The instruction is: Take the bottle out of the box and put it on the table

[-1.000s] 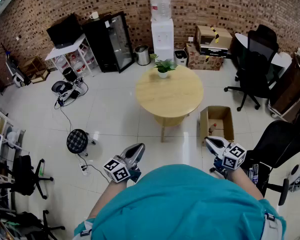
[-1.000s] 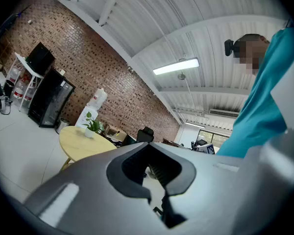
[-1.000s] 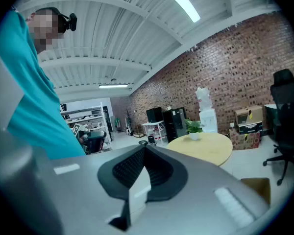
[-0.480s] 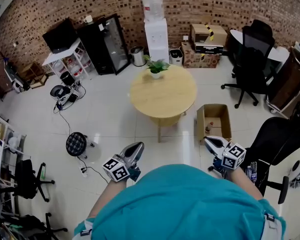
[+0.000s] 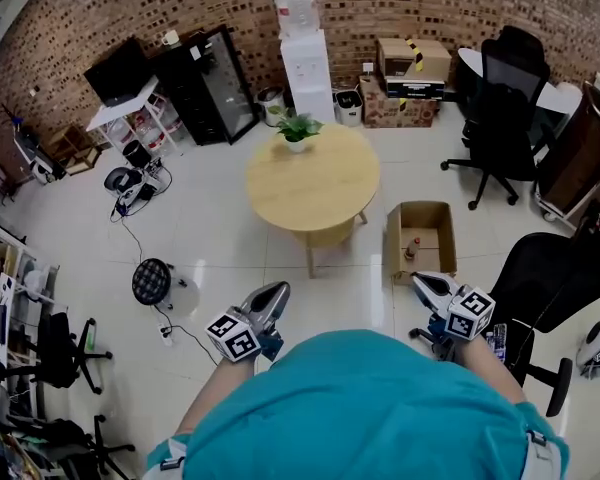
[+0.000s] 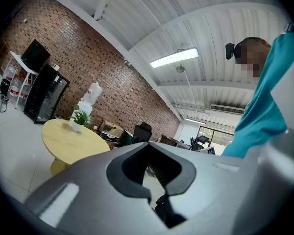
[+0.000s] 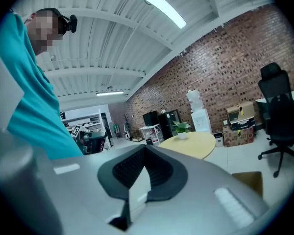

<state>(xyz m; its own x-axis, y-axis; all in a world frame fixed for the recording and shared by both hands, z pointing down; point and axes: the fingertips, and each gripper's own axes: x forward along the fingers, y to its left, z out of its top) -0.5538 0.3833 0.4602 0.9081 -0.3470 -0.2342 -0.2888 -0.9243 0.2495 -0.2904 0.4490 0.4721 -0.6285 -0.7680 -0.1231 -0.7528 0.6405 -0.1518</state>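
Observation:
An open cardboard box (image 5: 420, 240) stands on the white floor to the right of the round wooden table (image 5: 312, 180). A small bottle (image 5: 411, 248) stands inside the box near its left wall. My left gripper (image 5: 272, 295) is held low in front of the person, shut and empty, well short of the table. My right gripper (image 5: 426, 284) is also shut and empty, just this side of the box. In the right gripper view the box (image 7: 250, 179) shows at the lower right and the table (image 7: 196, 143) ahead. The left gripper view shows the table (image 6: 68, 142) at the left.
A potted plant (image 5: 295, 128) stands at the table's far edge. Black office chairs (image 5: 508, 88) stand at the right, one (image 5: 550, 288) close beside my right gripper. A water dispenser (image 5: 308, 68), a black cabinet (image 5: 212, 86), cartons (image 5: 410, 70) and a black stool (image 5: 152, 282) stand around.
The whole view has shifted: the table and the box now lie closer and lower in the head view as the person walks toward them. Both grippers stay shut in front of the body.

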